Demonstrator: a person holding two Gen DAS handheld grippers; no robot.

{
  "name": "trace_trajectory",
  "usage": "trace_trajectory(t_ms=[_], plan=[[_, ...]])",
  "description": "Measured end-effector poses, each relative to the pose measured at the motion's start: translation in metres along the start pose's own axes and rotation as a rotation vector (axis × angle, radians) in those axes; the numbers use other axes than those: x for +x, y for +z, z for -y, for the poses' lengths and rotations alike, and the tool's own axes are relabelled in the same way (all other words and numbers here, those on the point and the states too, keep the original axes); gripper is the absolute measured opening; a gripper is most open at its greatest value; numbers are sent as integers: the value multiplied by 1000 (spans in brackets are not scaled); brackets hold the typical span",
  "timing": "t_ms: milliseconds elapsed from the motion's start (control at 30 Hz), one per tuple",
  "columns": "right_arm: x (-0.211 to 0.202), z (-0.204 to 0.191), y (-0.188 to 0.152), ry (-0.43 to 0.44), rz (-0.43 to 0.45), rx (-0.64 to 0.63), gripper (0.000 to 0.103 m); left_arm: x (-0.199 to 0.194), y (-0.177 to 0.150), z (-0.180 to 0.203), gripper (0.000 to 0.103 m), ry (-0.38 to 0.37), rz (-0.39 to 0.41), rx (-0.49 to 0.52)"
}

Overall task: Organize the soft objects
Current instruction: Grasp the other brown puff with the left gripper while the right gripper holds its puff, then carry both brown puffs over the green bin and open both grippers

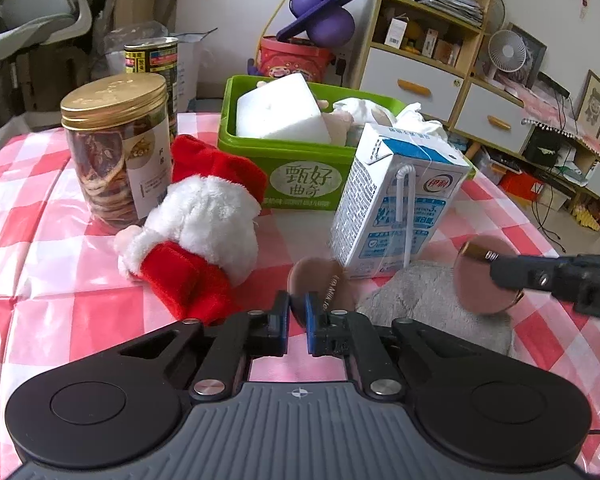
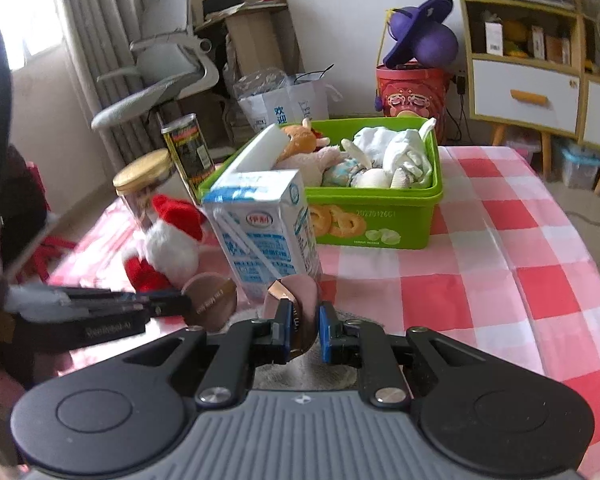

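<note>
A grey plush toy [image 1: 432, 300] with two round brown ears lies on the checked table in front of the milk carton. My left gripper [image 1: 298, 316] is shut on its left brown ear [image 1: 320, 280]. My right gripper [image 2: 305, 330] is shut on its right brown ear [image 2: 296, 300], seen from the side in the left wrist view [image 1: 480, 276]. A Santa plush [image 1: 196, 232] lies to the left, apart from both grippers. The green bin [image 1: 300, 176] behind holds a white foam block [image 1: 280, 112], cloths and small plush toys [image 2: 360, 160].
A blue-white milk carton [image 1: 396, 204] stands just behind the grey plush. A gold-lidded jar of dried slices [image 1: 116, 148] and a dark can [image 1: 152, 60] stand at the back left. Shelves and drawers [image 1: 420, 60] lie beyond the table on the right.
</note>
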State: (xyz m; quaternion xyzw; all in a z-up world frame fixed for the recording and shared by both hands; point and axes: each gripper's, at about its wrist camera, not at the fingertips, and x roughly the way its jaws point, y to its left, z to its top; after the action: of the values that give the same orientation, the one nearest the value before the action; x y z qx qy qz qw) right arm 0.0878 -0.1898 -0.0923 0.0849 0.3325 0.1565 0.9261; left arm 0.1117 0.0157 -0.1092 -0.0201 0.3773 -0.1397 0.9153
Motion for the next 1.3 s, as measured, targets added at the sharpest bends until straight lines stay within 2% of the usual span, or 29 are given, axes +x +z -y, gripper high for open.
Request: trace_trajectory(t_ms=[233, 367, 800, 1033, 1300], plan=[[-13, 9, 6, 19, 30, 81, 6, -7, 0, -2, 3, -13, 6, -8], [-17, 12, 8, 15, 44, 98, 6, -13, 2, 2, 0, -27, 22, -1], [-28, 23, 14, 18, 78, 160, 6, -28, 5, 11, 0, -55, 57, 33], [-34, 25, 21, 25, 111, 186, 6, -45, 16, 9, 0, -68, 113, 10], [-33, 34, 46, 18, 160, 226, 6, -65, 49, 7, 0, -89, 210, -12]])
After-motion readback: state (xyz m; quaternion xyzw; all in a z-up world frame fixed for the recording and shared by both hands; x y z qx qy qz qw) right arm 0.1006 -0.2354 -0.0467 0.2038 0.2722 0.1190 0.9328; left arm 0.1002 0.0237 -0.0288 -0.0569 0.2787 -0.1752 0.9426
